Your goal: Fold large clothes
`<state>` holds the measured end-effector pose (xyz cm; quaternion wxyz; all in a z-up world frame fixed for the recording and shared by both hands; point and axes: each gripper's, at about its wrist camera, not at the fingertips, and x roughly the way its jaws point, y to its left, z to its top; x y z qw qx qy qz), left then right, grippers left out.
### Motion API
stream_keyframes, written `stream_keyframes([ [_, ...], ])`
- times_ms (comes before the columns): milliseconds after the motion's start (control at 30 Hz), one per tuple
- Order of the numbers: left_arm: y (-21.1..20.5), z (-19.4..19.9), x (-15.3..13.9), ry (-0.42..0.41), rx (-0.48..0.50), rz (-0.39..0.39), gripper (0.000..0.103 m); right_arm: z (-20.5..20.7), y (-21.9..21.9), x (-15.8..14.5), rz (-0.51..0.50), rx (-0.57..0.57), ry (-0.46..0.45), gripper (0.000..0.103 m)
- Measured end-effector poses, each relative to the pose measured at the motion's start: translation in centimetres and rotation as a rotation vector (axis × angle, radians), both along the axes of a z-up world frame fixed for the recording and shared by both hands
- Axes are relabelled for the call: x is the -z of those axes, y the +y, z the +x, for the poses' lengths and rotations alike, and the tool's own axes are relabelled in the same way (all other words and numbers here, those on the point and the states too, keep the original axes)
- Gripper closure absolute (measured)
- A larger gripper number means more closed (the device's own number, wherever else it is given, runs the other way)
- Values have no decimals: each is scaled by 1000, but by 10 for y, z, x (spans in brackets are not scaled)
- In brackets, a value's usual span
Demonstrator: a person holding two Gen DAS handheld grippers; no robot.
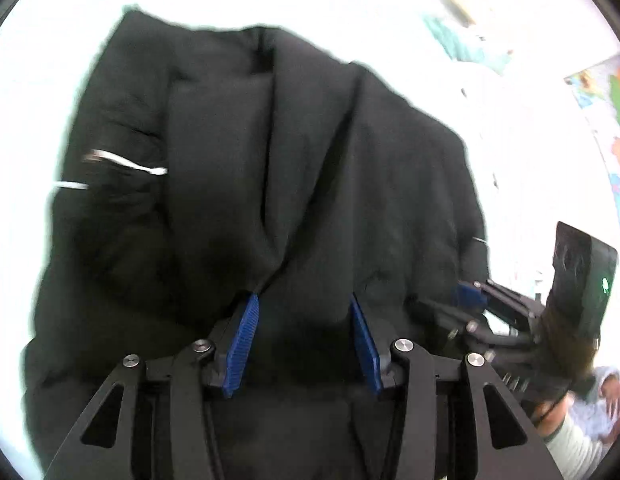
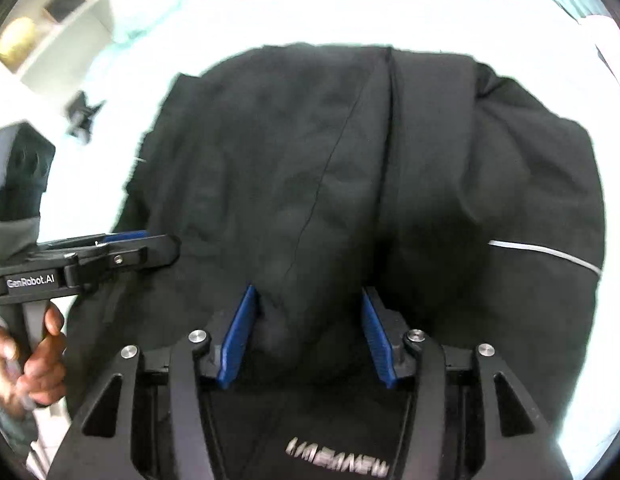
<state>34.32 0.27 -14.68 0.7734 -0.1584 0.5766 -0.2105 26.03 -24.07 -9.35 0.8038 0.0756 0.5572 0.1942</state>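
A large black garment (image 1: pixel 270 160) with thin white stripes lies bunched on a white surface; it also fills the right wrist view (image 2: pixel 349 160). My left gripper (image 1: pixel 304 300) has its blue pads apart, with a bulge of black cloth between them. My right gripper (image 2: pixel 308 292) also has its pads apart around a fold of cloth. The right gripper shows in the left wrist view (image 1: pixel 469 296) at the garment's right edge. The left gripper shows in the right wrist view (image 2: pixel 150 240) at the garment's left edge, held by a hand (image 2: pixel 34 352).
The white surface (image 2: pixel 270 12) surrounds the garment, overexposed. A white shelf unit (image 2: pixel 66 28) stands at the far left. A small dark object (image 2: pixel 82 116) lies on the surface left of the garment. A colourful map (image 1: pixel 613 120) is at the right.
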Motion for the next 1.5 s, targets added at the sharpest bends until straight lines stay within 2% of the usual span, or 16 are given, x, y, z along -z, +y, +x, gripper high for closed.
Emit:
stream_keyframes([
  [133, 30, -57, -49, -112, 3, 71, 54, -36, -33, -31, -14, 18, -39, 47],
  [233, 70, -97, -61, -109, -54, 140, 54, -60, -56, -37, -53, 48, -19, 47],
  [300, 101, -123, -56, -60, -115, 163, 54, -76, -76, -37, -78, 67, 3, 47],
  [367, 133, -144, -46, -3, -186, 129, 54, -94, -89, -26, -88, 99, 37, 47],
  [433, 171, -153, -31, 68, -235, 67, 54, -106, -103, -13, -94, 129, 81, 47],
  [533, 199, -185, -1, 166, -288, -47, 54, -121, -119, 4, -129, 168, 142, 47],
  [633, 204, -209, 25, 243, -306, -161, 54, -140, -137, 9, -139, 208, 187, 47],
  [833, 209, -226, 40, 279, -359, -221, 54, -182, -164, 9, -139, 252, 240, 48],
  [1000, 212, -223, 21, 228, -346, -111, 54, -213, -175, 11, -145, 277, 275, 48],
  [1167, 217, -217, 32, 268, -335, -121, 47, -233, -184, 30, -90, 312, 336, 48],
  [1267, 210, -220, 52, 324, -310, -190, 47, -237, -188, 40, -41, 328, 350, 48],
  [1300, 210, -220, 55, 329, -304, -206, 48, -238, -189, 40, -22, 333, 352, 51],
  [1333, 207, -220, 54, 322, -297, -236, 47, -238, -190, 39, 0, 333, 352, 62],
  [1367, 202, -221, 47, 302, -273, -293, 47, -239, -189, 34, 38, 323, 349, 67],
  [1433, 191, -223, 27, 251, -214, -388, 47, -241, -184, 13, 94, 289, 298, 69],
  [1500, 176, -221, 4, 191, -142, -427, 47, -241, -178, -7, 155, 241, 242, 69],
])
